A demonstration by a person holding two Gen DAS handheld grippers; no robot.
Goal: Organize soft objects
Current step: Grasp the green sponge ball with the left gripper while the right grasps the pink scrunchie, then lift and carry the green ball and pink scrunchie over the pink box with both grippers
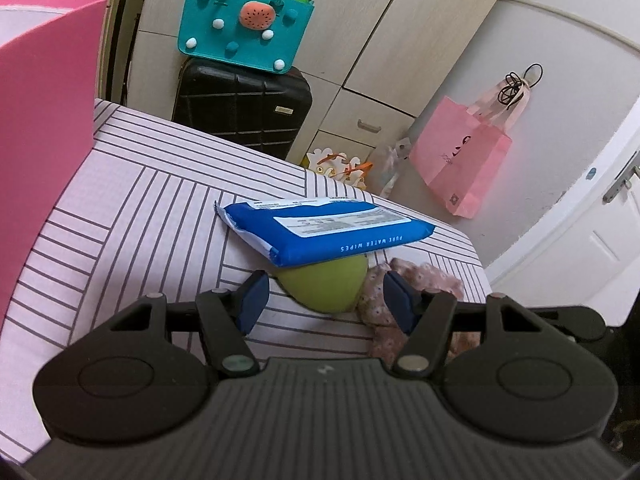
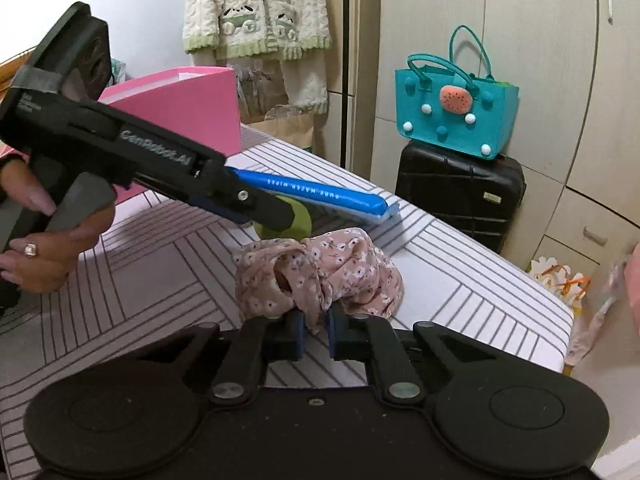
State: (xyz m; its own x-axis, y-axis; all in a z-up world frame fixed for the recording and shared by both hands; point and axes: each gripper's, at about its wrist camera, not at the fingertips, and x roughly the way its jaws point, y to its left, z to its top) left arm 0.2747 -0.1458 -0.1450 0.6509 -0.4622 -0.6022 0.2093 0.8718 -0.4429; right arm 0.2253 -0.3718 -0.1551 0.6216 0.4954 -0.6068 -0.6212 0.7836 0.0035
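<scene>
A blue pack of wet wipes (image 1: 324, 226) lies on the striped table (image 1: 152, 208), propped on a green soft ball (image 1: 330, 286). My left gripper (image 1: 322, 300) is open, its fingers either side of the ball. A pink floral scrunchie (image 1: 416, 284) lies right of the ball. In the right wrist view my right gripper (image 2: 314, 330) is shut on the scrunchie (image 2: 320, 276). The left gripper (image 2: 256, 210), the wipes (image 2: 320, 196) and the ball (image 2: 302, 220) show behind it.
A pink box (image 1: 44, 128) stands at the table's left; it also shows in the right wrist view (image 2: 180, 112). Beyond the table are a black suitcase (image 1: 244, 108) with a teal bag (image 1: 244, 28) on it, a hanging pink bag (image 1: 464, 160) and cupboards (image 2: 520, 40).
</scene>
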